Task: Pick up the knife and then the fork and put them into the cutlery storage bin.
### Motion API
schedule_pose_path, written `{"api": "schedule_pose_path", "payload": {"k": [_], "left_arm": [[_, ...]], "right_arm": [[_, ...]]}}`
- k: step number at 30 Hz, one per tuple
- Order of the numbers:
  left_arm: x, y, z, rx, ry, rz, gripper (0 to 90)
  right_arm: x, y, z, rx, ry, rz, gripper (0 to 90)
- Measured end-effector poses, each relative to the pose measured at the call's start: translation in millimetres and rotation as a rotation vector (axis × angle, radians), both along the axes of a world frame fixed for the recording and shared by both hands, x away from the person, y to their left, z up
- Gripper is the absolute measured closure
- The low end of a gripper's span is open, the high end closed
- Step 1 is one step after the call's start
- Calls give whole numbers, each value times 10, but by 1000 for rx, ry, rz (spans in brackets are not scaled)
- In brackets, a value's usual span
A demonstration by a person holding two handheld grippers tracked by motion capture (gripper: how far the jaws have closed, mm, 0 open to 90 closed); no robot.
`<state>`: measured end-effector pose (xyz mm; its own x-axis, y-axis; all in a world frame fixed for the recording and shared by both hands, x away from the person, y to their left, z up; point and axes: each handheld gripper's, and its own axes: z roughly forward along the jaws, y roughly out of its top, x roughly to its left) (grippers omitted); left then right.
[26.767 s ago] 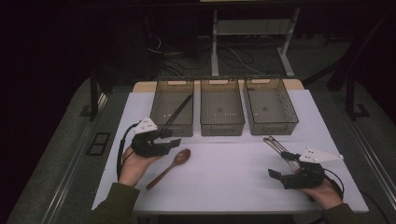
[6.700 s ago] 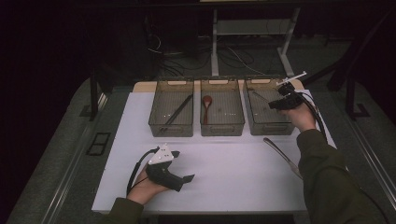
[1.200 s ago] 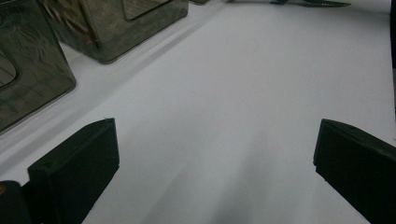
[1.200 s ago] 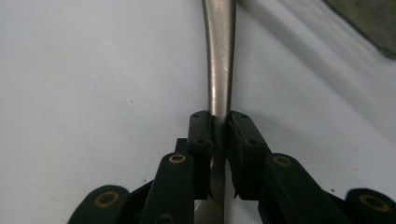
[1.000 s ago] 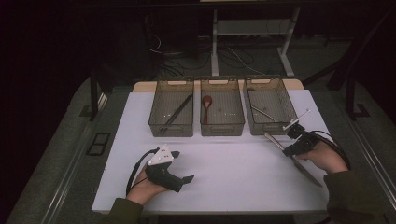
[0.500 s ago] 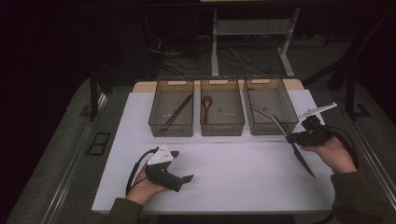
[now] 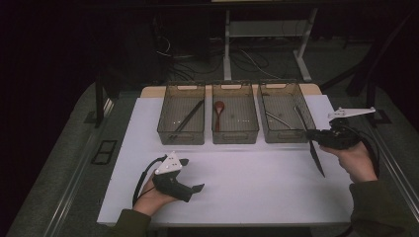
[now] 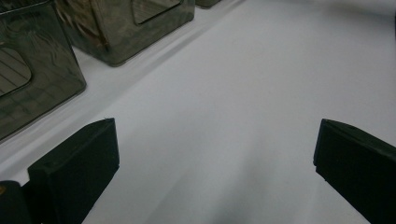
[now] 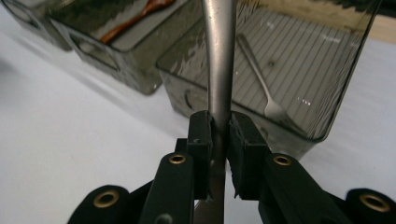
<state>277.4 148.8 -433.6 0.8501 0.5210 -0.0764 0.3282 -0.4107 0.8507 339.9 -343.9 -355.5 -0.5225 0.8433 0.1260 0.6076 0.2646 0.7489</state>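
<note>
Table [image 7: 257, 177]: we see a white surface with three clear bins in a row along its far edge.
Left bin [image 7: 181, 114]: we make out a long dark utensil lying slantwise inside.
Middle bin [image 7: 234, 114]: a reddish-brown spoon [image 7: 219, 109] lies in it, bowl toward the far end.
Right bin [image 7: 285, 112]: a metal fork [image 9: 261, 84] lies on its ribbed floor; in the right gripper view we see its tines toward the near wall.
Right gripper [image 7: 316, 137]: we find it held above the table just beside the right bin's near right corner, jaws clamped on a long metal utensil [image 9: 218, 60].
Metal utensil: in the high view [image 7: 307, 133] its upper end leans over the right bin while its lower end points down toward the table; we cannot tell what kind of utensil it is.
Left gripper [image 7: 190, 188]: we see it low on the near left part of the table, well apart from the bins, jaws spread wide with nothing between them, bare white table ahead.
</note>
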Motion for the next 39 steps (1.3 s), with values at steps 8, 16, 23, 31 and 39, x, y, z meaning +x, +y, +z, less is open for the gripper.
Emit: {"api": "schedule_pose_path", "payload": {"k": [8, 16, 23, 31, 39], "left_arm": [[26, 34, -5, -18, -1, -8, 0], [19, 84, -6, -30, -1, 6, 0], [18, 78, -6, -30, -1, 1, 0], [15, 74, -5, -37, 0, -4, 0], [14, 61, -12, -44, 3, -9, 0]], "right_arm": [[65, -27, 105, 36, -59, -25, 781], [178, 9, 310, 47, -105, -35, 781], [346, 53, 478, 48, -135, -44, 781], [576, 71, 603, 56, -164, -76, 781], [791, 68, 680, 73, -185, -100, 781]]}}
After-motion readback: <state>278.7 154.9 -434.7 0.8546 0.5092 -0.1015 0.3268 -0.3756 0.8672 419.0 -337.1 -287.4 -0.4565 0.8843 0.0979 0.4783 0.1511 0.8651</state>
